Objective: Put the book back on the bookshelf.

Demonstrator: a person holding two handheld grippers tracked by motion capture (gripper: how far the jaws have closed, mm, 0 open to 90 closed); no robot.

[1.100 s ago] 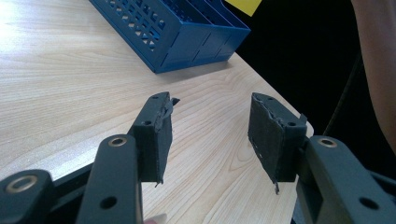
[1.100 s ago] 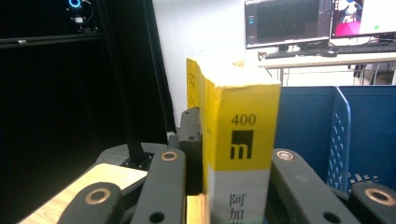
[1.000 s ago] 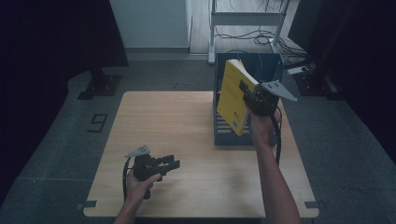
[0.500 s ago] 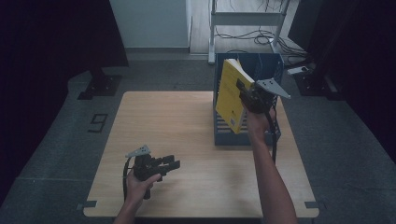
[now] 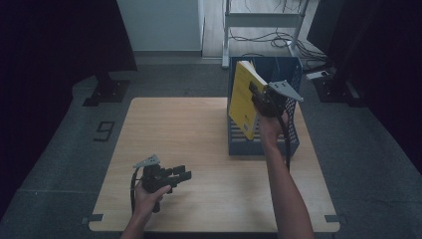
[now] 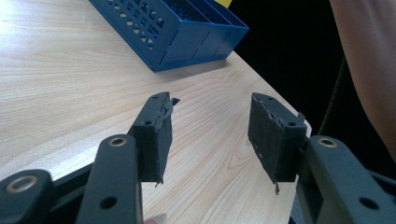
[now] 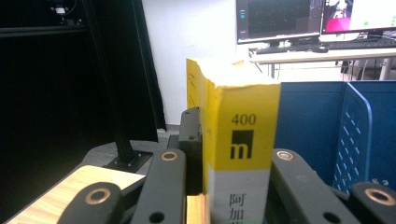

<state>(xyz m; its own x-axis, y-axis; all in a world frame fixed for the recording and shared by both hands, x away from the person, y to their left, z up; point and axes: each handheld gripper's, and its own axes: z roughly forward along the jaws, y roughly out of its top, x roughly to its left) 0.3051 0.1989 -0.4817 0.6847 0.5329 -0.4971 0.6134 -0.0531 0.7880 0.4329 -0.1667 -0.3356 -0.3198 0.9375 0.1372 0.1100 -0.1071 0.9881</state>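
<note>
Yellow book (image 5: pixel 243 102) hangs over the blue file rack (image 5: pixel 293 137), clamped in the right gripper (image 5: pixel 256 94). Left gripper (image 6: pixel 210 135): jaws apart, nothing between, tabletop (image 6: pixel 70 93) beyond. Right gripper view: jaws pinch the book's spine; lowering into the rack likely follows.

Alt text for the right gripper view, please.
The right hand-held gripper clamps a yellow book upright by its spine, printed "400". A blue file rack stands behind it, with monitors farther back.

Yellow book (image 5: pixel 242 99), blue lattice-sided rack (image 5: pixel 293 129), pale wood-grain table (image 5: pixel 199 149), black claw (image 6: pixel 210 135)
</note>
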